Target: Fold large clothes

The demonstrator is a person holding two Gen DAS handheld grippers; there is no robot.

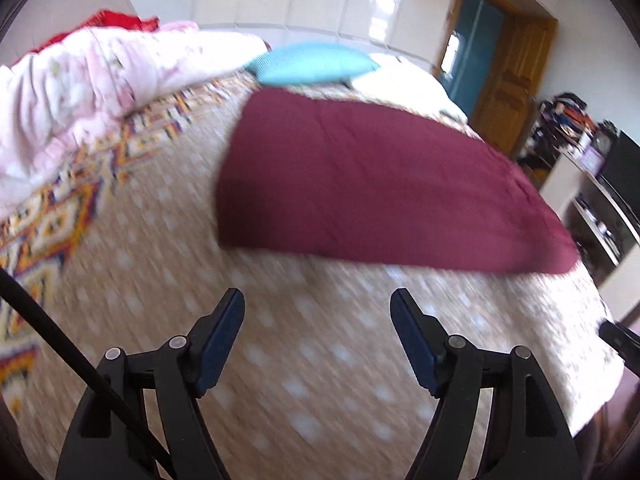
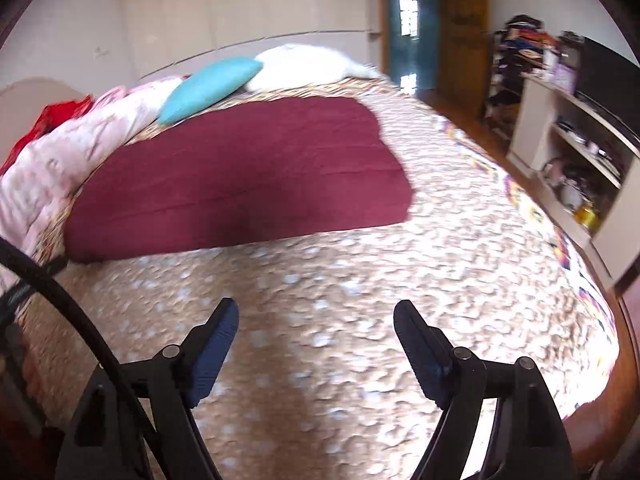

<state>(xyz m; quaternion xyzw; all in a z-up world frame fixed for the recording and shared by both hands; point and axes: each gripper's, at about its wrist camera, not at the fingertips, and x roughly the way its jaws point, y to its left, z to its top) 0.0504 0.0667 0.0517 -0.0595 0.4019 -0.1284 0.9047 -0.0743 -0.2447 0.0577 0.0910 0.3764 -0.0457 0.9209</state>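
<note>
A large maroon cloth [image 1: 372, 184] lies flat and folded on the patterned bedspread [image 1: 304, 360]; it also shows in the right wrist view [image 2: 240, 176]. My left gripper [image 1: 318, 304] is open and empty, held above the bedspread short of the cloth's near edge. My right gripper [image 2: 316, 314] is open and empty too, above the bedspread [image 2: 360, 280], a little back from the cloth's near edge. Both views are blurred by motion.
A pink quilt [image 1: 80, 92] and red fabric [image 1: 116, 22] lie along the bed's left side. A light blue pillow [image 2: 208, 88] and white pillow [image 2: 308, 64] sit at the far end. A white shelf unit [image 2: 568, 152] and wooden door [image 2: 460, 28] stand on the right.
</note>
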